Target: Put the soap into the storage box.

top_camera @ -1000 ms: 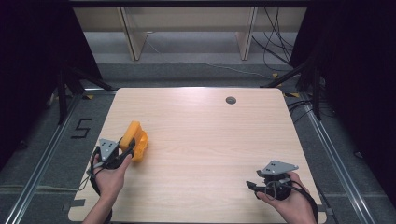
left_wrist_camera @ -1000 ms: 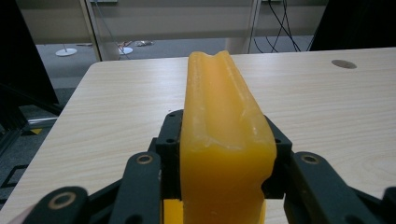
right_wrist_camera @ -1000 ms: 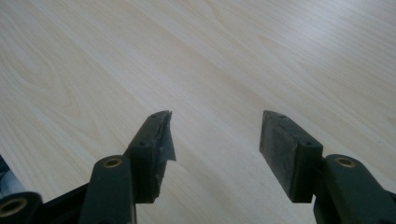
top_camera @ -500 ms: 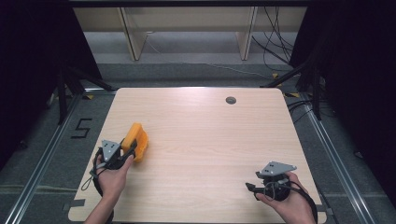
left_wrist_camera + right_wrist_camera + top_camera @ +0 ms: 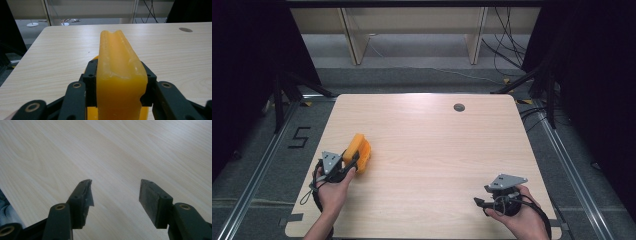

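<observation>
A yellow-orange block [image 5: 358,148] with a groove along its top sits at the left of the light wooden table [image 5: 432,150]. My left gripper [image 5: 353,160] is shut on its near end. In the left gripper view the block [image 5: 117,52] stands up between the black jaws of the left gripper [image 5: 120,82], whose pads press on both of its sides. My right gripper [image 5: 478,202] rests near the front right corner of the table, pointing left. In the right gripper view the right gripper [image 5: 115,192] is open over bare wood with nothing between its fingers.
A small dark round grommet [image 5: 459,107] lies at the table's far right. Behind the table are the wooden legs of a shelf [image 5: 354,45] and loose cables [image 5: 507,45]. A "5" mark [image 5: 300,136] is on the floor to the left.
</observation>
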Available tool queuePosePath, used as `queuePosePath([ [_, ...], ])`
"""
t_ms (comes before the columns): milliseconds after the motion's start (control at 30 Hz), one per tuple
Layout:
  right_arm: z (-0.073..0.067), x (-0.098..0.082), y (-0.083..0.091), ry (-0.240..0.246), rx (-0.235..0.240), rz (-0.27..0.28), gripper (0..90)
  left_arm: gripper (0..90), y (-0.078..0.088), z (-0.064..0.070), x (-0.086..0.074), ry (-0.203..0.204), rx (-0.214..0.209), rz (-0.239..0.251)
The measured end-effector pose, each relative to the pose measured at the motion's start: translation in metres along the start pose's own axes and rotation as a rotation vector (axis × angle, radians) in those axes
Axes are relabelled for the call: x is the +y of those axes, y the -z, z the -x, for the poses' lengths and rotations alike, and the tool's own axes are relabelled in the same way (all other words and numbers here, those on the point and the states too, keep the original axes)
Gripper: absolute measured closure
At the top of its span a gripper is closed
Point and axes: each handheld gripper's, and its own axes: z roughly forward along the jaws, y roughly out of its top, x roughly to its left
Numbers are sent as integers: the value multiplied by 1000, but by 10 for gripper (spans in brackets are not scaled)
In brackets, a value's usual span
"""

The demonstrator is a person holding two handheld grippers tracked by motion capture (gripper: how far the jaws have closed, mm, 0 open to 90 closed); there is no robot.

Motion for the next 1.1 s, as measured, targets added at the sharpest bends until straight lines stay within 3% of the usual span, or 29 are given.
queuePosePath([
  [167, -1, 0, -1, -3, 6, -6, 438, 591, 0, 0, 0, -6, 0, -16],
  [333, -1, 0, -1, -1, 7, -2, 438, 501, 2, 0, 5, -20, -23, -66],
  [367, -2, -2, -4, -3, -11, 40, 438, 473, 2, 0, 6, -24, -26, -72],
  [467, -1, -1, -2, 2, -9, 23, 438, 412, 6, -1, 10, -29, -39, -84],
  [1000, 1, -2, -4, 35, 6, 26, 431, 341, 23, -3, 17, -24, -62, -88],
  [1100, 2, -1, -3, 41, 14, 3, 431, 329, 26, -4, 17, -29, -68, -86],
])
